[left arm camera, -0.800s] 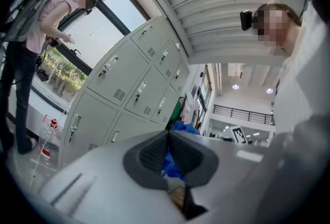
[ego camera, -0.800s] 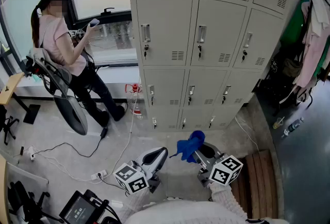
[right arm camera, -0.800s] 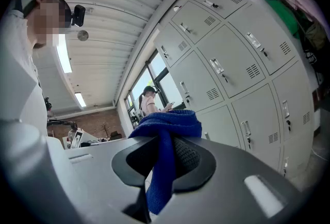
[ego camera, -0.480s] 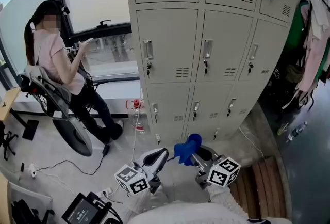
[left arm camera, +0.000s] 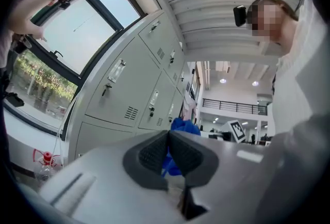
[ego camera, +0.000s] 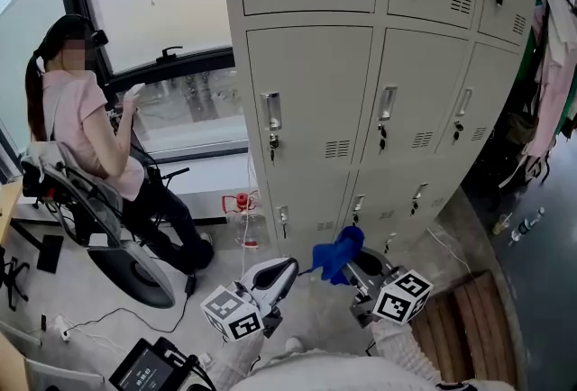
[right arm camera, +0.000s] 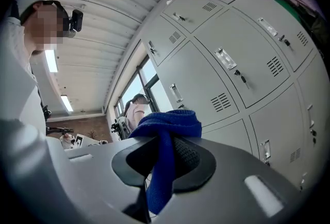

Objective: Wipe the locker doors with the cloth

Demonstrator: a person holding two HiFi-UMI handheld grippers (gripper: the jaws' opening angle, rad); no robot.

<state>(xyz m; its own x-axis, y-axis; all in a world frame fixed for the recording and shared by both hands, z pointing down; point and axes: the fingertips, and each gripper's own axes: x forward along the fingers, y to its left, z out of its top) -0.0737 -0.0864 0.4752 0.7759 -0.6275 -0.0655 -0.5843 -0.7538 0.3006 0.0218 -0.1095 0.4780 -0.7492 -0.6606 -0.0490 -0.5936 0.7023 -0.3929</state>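
The grey locker doors (ego camera: 315, 101) fill the upper middle of the head view, each with a handle, a key lock and a vent. My right gripper (ego camera: 353, 261) is low in that view, shut on the blue cloth (ego camera: 336, 251), which bunches above its tip, a short way from the bottom lockers. In the right gripper view the cloth (right arm camera: 167, 122) drapes over and between the jaws of the right gripper (right arm camera: 164, 161), with the lockers (right arm camera: 242, 63) beyond. My left gripper (ego camera: 281, 269) sits beside it, shut and empty. The left gripper view shows the left gripper (left arm camera: 168, 138), pads touching, with the cloth (left arm camera: 184, 126) behind.
A person in a pink top (ego camera: 81, 128) sits on a chair (ego camera: 99, 218) at the left by the window. A red-capped bottle (ego camera: 243, 222) and cables lie on the floor near the lockers. Clothes (ego camera: 552, 83) hang at the right. Wooden slats (ego camera: 469, 326) lie at the lower right.
The lockers have grown larger and nearer in the head view. Both grippers keep low in the view, with the cloth shifted slightly right. The seated person has slid toward the left edge.
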